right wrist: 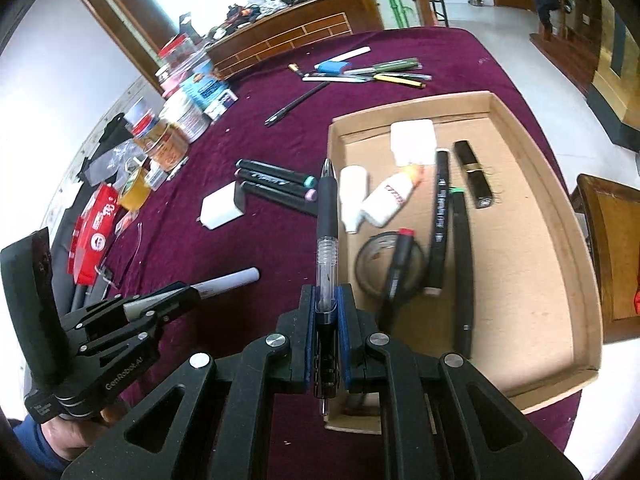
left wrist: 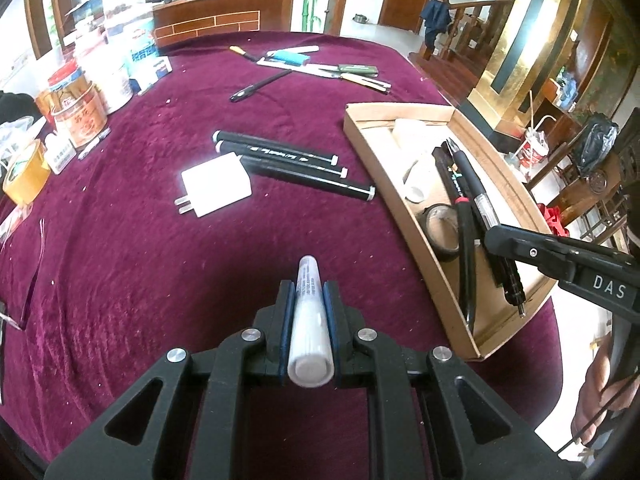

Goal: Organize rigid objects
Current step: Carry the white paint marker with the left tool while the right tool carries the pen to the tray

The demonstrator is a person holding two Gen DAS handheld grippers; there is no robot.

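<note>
My left gripper [left wrist: 308, 292] is shut on a white marker [left wrist: 309, 320] that sticks out forward above the purple cloth. In the right wrist view this left gripper [right wrist: 182, 292] hangs left of the cardboard box [right wrist: 520, 260] with the white marker [right wrist: 232, 278] in it. My right gripper [right wrist: 326, 296] is shut on a pen [right wrist: 327, 216] with a clear barrel and black grip, over the box's left wall. The left wrist view shows the right gripper [left wrist: 494, 236] above the box [left wrist: 400, 110]. Inside lie black markers [right wrist: 440, 216], white bottles [right wrist: 384, 204] and a tape roll [right wrist: 376, 264].
Three black markers [left wrist: 280, 160] and a white charger [left wrist: 216, 188] lie mid-table. Several pens and a ruler [left wrist: 320, 66] lie at the far side. Jars [left wrist: 80, 112], yellow tape [left wrist: 24, 176] and a red packet [right wrist: 94, 232] crowd the left edge. A hand [left wrist: 600, 396] grips the right tool.
</note>
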